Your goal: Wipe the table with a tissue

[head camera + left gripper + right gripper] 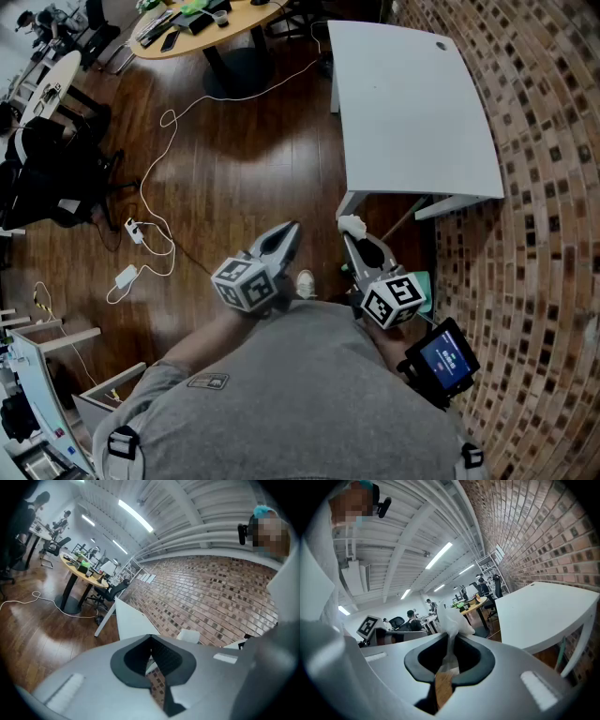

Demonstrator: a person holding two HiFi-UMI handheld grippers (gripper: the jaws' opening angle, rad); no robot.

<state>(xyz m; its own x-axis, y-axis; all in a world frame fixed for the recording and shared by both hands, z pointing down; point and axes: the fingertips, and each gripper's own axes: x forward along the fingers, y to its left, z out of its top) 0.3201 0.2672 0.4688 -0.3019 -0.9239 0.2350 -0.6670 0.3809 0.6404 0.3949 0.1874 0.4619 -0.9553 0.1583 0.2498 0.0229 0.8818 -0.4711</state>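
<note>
Holding a tissue short of the white surface

Clenched on the tissue are the right tongs, its crumpled white end sticking out past their tips; they hang near the front corner of the surface, over the wooden floor; the left tongs are pressed together with nothing between them, held just beside the right pair; a white cable trails across the floor towards a round wooden desk.
</note>
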